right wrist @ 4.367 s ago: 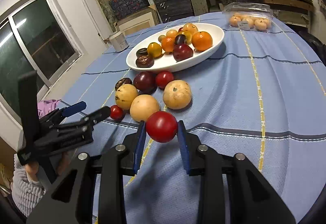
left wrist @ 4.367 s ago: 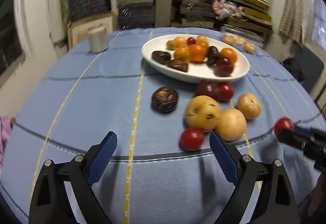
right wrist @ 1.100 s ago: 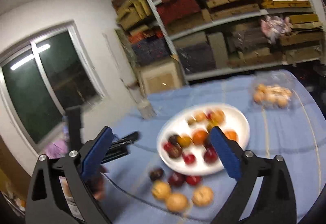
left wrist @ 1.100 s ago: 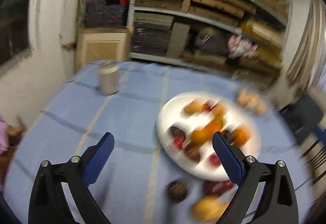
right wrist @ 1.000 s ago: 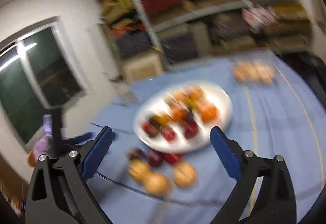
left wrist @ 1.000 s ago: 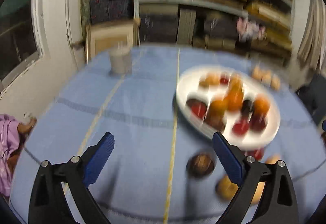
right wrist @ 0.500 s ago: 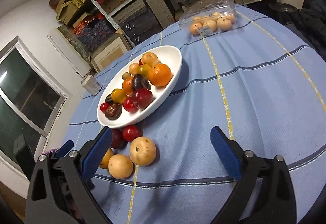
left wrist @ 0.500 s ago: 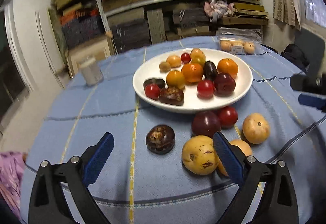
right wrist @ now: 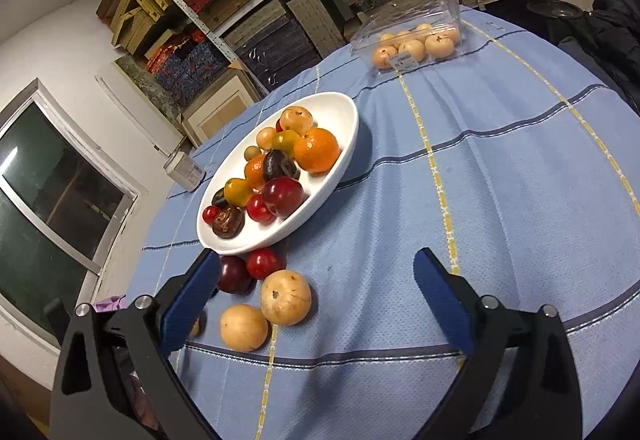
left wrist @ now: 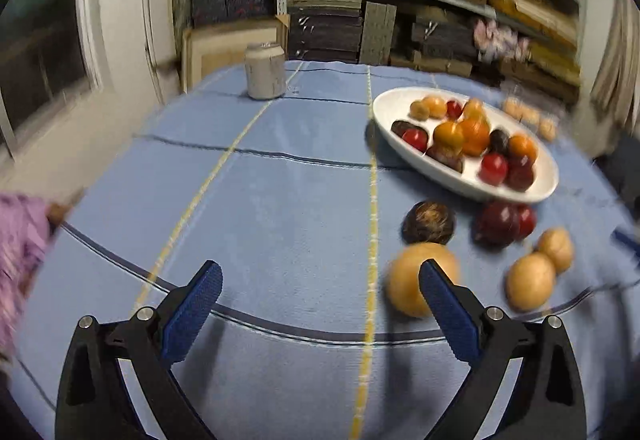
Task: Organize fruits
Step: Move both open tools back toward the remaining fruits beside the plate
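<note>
- Left tongs [left wrist: 320, 280]: black frame, ridged blue pads, spread wide with nothing between them, held above the worktop [left wrist: 280, 200], which wears a woven blue cloth with yellow and dark stripes.
- Right tongs [right wrist: 316, 280]: same build, likewise wide apart and holding nothing.
- White oval dish [right wrist: 340, 112], smooth and glossy, sits on the cloth holding round fruits: a dimpled orange [right wrist: 317, 150], a shiny dark red plum [right wrist: 283, 197], and small red, yellow and wrinkled dark ones.
- Loose fruit lies on the cloth just beside the dish's near rim: two tan, speckled round fruits [right wrist: 285, 297], a dark red one [right wrist: 234, 274] and a small red one [right wrist: 263, 263].
- The right tongs' left pad hides part of the loose pile.
- A rough dark brown fruit [left wrist: 428, 222] shows in the left view, which is motion-blurred.
- Clear plastic box [right wrist: 412, 36] of pale orange fruit at the far edge.
</note>
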Available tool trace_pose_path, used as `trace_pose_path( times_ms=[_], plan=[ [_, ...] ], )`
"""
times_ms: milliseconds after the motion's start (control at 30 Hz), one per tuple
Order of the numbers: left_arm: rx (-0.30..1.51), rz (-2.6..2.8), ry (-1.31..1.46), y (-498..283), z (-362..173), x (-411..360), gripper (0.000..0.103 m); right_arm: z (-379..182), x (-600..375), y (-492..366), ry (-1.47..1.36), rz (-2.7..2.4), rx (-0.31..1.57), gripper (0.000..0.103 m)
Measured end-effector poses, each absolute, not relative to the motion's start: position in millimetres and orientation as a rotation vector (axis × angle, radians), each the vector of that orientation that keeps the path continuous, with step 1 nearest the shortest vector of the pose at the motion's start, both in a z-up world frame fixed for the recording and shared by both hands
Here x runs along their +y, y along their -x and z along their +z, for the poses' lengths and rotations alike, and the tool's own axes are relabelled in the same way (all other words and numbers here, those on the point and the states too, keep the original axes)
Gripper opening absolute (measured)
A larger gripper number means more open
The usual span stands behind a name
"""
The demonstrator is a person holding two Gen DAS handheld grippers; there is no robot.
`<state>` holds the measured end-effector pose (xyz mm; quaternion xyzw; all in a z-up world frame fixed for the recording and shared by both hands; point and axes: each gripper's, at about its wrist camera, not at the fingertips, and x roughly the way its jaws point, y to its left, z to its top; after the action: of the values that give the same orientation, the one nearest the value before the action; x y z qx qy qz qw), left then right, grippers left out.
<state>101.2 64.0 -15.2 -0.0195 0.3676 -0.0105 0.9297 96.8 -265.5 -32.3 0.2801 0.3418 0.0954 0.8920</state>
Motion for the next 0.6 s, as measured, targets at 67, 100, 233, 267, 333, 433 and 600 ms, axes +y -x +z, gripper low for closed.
trace_pose_path(
  times_ms=[67,100,233,267,333,433,600],
  plan=[
    [0.765,-0.044,0.03,-99.6,-16.9,59.9,0.099,-33.4,-263.7,-96.7,-0.574,0.196,0.715,0.095],
    [0.766,-0.042,-0.002,-98.4,-18.8,55.5,0.099,-33.9,-263.3,-96.8,-0.574,0.196,0.718,0.095],
    [0.753,-0.026,-0.151,-95.2,-27.5,29.3,0.099,-35.0,-262.9,-97.0,-0.579,0.192,0.727,0.095],
    [0.75,-0.036,-0.158,-95.0,-27.7,26.2,0.099,-35.0,-262.3,-96.8,-0.576,0.192,0.728,0.095],
    [0.738,-0.039,-0.136,-97.3,-26.4,27.5,0.099,-35.7,-260.4,-97.2,-0.569,0.191,0.733,0.095],
    [0.752,-0.043,-0.098,-106.1,-27.6,29.8,0.099,-37.0,-256.8,-97.8,-0.558,0.191,0.74,0.095],
    [0.818,-0.066,-0.079,-118.1,-36.1,29.6,0.099,-38.6,-256.3,-98.4,-0.557,0.185,0.747,0.095]
  ],
)
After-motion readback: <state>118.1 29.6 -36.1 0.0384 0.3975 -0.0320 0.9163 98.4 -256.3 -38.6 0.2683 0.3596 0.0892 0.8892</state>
